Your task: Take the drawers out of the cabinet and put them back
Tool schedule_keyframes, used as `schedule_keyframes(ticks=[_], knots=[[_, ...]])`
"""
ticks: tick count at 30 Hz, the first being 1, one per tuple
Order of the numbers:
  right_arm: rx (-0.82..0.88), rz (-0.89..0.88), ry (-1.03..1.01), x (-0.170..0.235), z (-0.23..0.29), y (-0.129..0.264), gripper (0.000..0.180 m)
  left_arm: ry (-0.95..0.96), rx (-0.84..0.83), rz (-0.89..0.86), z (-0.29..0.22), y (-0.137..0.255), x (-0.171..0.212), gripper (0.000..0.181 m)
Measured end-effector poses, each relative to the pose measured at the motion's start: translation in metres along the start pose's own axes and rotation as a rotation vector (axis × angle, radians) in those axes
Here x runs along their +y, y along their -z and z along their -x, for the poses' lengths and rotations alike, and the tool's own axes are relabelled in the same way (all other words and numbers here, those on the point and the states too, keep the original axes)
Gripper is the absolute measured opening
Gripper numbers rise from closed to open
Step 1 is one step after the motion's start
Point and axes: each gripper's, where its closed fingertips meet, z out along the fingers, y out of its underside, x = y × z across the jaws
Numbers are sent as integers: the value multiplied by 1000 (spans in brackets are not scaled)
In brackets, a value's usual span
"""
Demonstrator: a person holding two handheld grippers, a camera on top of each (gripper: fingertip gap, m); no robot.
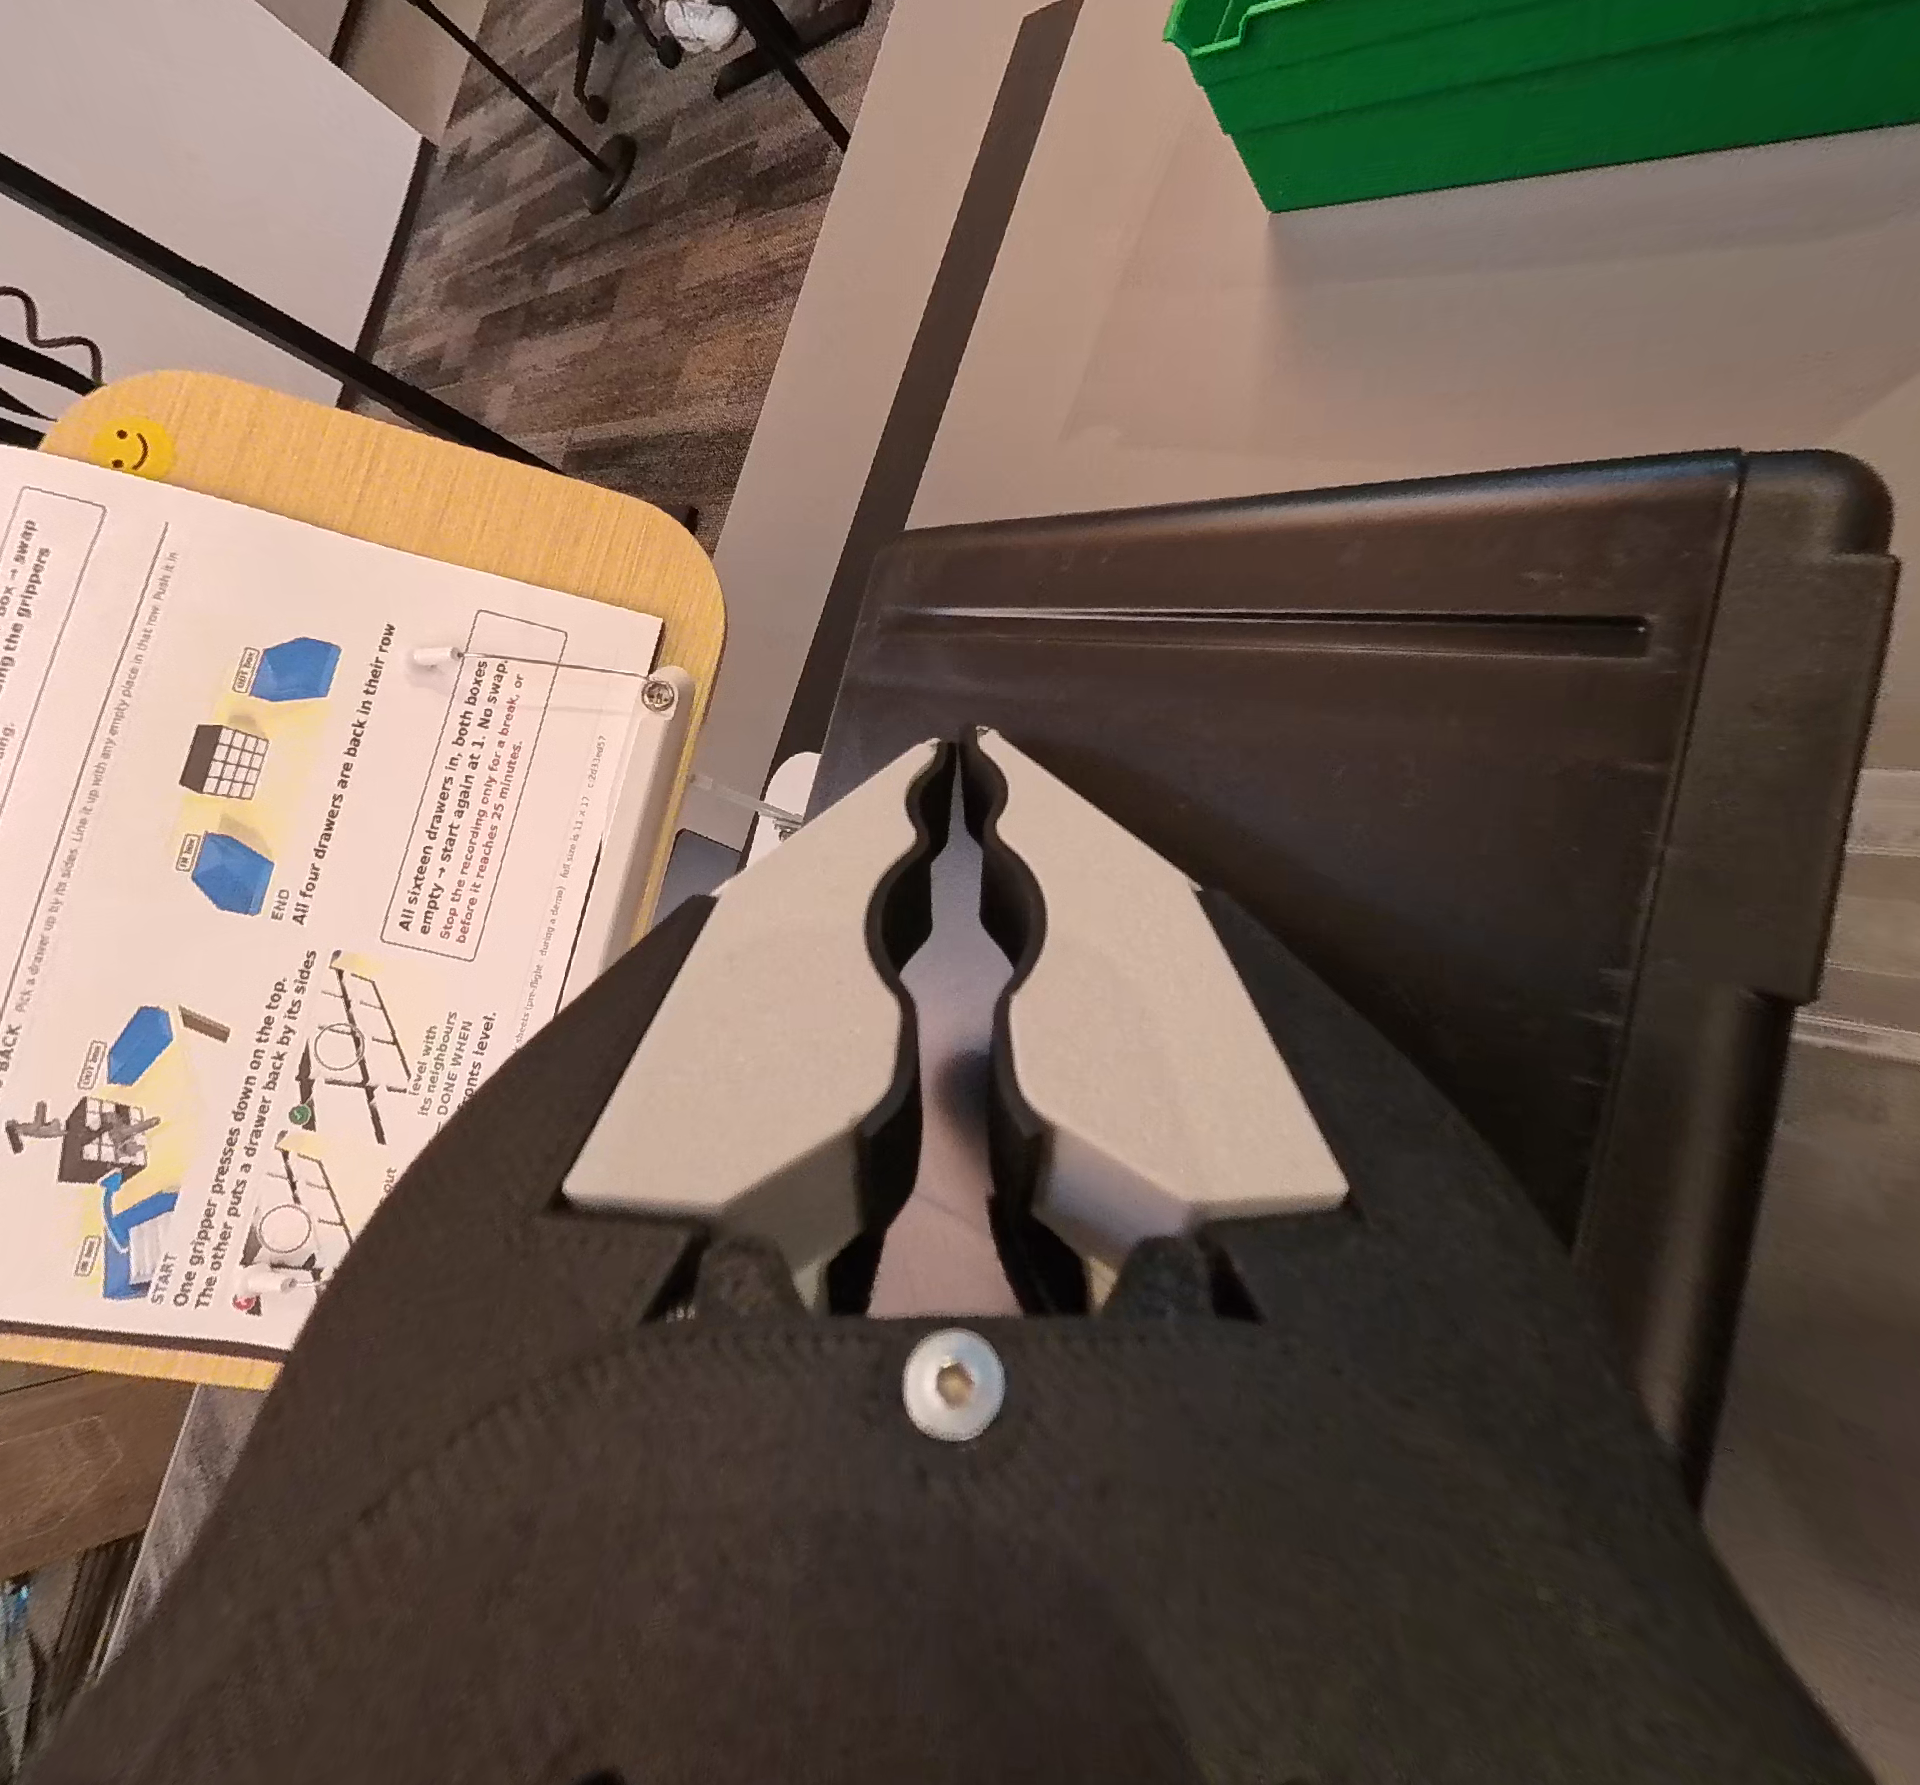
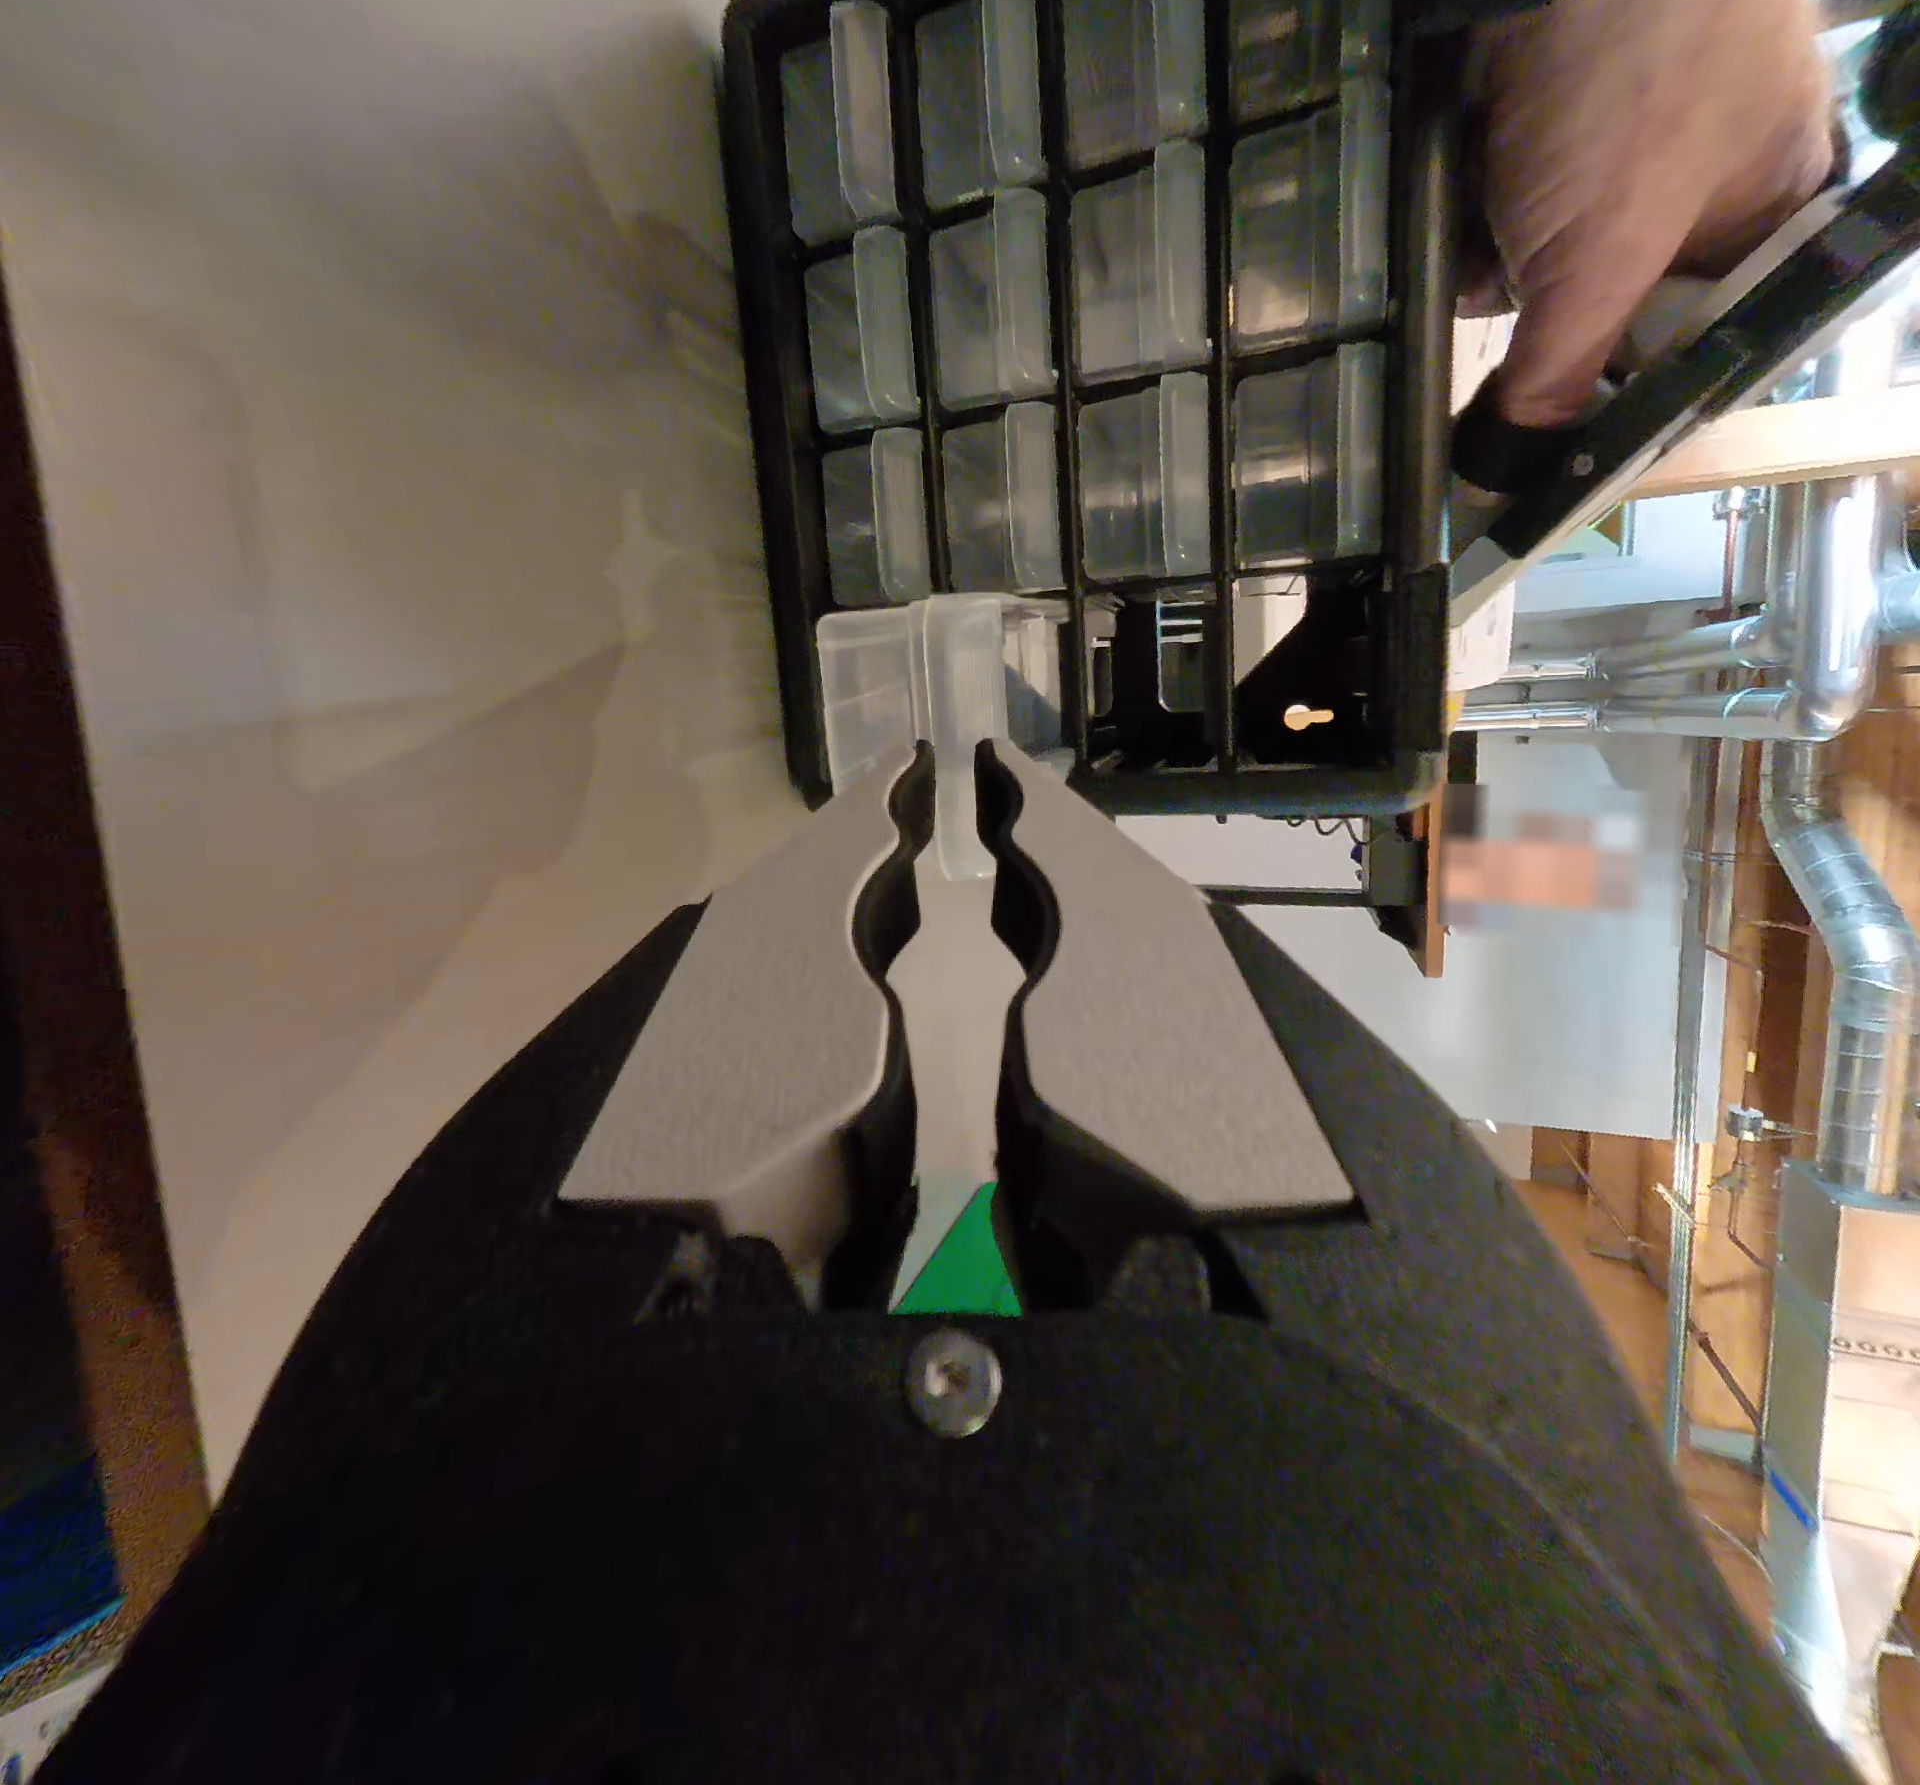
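Note:
The black cabinet [image 2: 1429, 447] holds a grid of clear drawers, and this view is turned on its side. My right gripper [image 2: 956, 748] is shut on the handle of one clear drawer [image 2: 873, 686], which sticks partly out of the end row. Two slots [image 2: 1309, 675] beside it are empty. My left gripper [image 1: 958, 748] is shut and holds nothing. Its tips lie on the cabinet's black top [image 1: 1351, 748]. In the right wrist view a hand [image 2: 1621, 208] holds that left gripper against the cabinet.
A green bin [image 1: 1558, 42] with clear drawers in it stands on the grey table [image 1: 1455, 333] beyond the cabinet. A printed sheet [image 1: 312, 800] lies on a wooden board [image 1: 416, 488] to the left. Beyond the table edge are carpet and chair legs.

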Motion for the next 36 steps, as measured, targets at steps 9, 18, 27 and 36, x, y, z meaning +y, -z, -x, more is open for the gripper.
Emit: schedule_keyframes(ticks=[9,18,27,36], knots=[[19,-15,-38,-7,-12,25,1,0,0,0,0,0,0,0],[52,70,-223,39,-72,55,0,-4,-3,0,0,0,0,0],[268,586,-206,204,-195,130,0,-6,-6,0,0,0,0,0],[137,997,-47,368,-148,93,0,-6,-7,-1,0,0,0,0]])
